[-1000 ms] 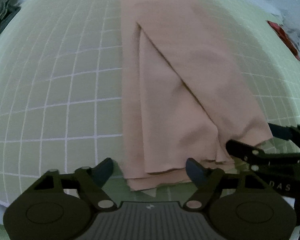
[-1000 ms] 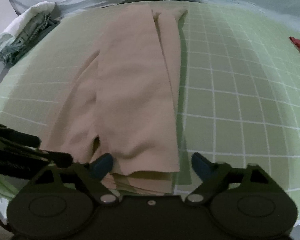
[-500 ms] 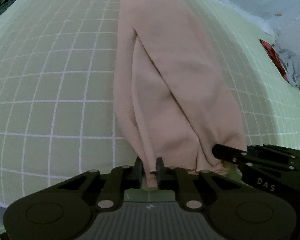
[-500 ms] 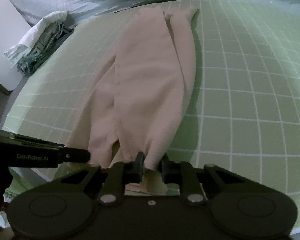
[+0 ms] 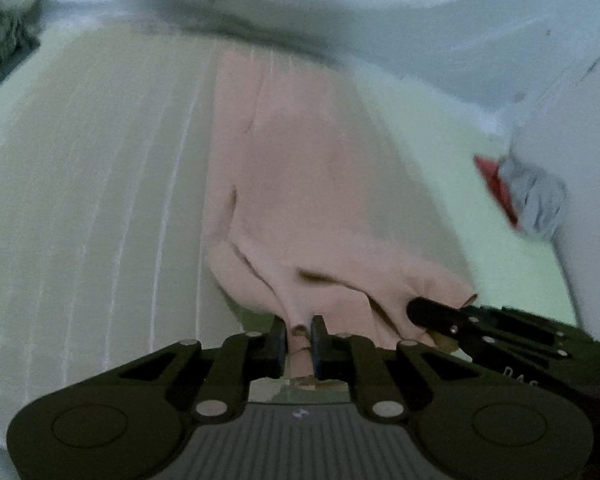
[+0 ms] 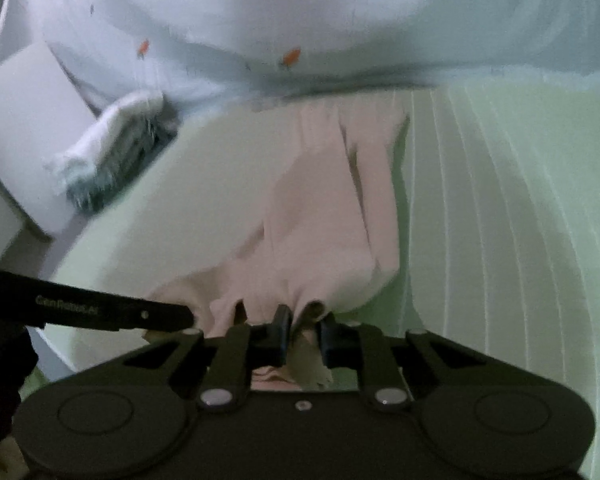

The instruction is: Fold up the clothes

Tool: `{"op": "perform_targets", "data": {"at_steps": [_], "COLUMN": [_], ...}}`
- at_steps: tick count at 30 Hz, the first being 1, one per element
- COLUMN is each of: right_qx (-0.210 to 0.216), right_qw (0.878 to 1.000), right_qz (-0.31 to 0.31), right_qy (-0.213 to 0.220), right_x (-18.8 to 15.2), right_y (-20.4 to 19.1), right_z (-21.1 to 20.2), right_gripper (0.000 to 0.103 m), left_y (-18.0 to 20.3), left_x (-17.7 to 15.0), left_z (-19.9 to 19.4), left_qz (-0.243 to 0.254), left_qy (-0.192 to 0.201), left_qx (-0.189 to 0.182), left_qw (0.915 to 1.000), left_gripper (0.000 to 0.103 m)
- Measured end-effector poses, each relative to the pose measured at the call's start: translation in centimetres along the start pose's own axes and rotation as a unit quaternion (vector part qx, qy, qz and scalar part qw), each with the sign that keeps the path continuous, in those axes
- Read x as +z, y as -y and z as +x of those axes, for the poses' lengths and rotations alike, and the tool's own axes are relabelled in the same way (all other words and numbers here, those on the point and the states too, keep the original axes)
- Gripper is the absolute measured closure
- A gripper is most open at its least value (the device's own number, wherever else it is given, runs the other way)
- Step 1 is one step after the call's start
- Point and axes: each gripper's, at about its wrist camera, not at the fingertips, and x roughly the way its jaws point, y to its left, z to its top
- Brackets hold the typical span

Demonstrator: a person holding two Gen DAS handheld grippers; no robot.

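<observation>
**A:** How's that peach garment (image 5: pixel 300 184) going to handle? It's lying lengthwise on the green grid mat (image 5: pixel 100 200), near end lifted.

**B:** Soft and light, I'd guess. It droops and puckers right where it's pinched, so no stiffness to count on. Left tongs (image 5: pixel 299 330) are nearly closed on a bunch of the near hem, right tongs (image 6: pixel 304 330) likewise on the other corner.

**A:** Good spots?

**B:** Corners of the hem make sense for carrying that end over. Grip looks shallow though, and thin knit could slide out. I'd keep both corners level so the fold lands square. Far end is resting on the mat.
</observation>
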Motion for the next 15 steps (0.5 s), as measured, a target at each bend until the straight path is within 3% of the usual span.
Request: {"op": "perform_targets", "data": {"at_steps": [9, 15], "right_qx": [0.027, 0.027], "right_qw": [0.996, 0.993], "right_qz": [0.006, 0.006], "right_qy": [0.087, 0.118], "right_x": [7.0, 12.0], "right_y": [0.6, 1.9], "right_z": [0.7, 3.2], "right_gripper": [0.088, 0.088], "left_y": [0.2, -0.8], "left_x": [7.5, 12.3], "left_z": [-2.9, -2.2], "left_qz": [0.007, 0.005], "left_qy": [0.105, 0.136], "left_qx": [-0.014, -0.015], "left_qw": [0.9943, 0.9906], "left_gripper": [0.09, 0.09]}}
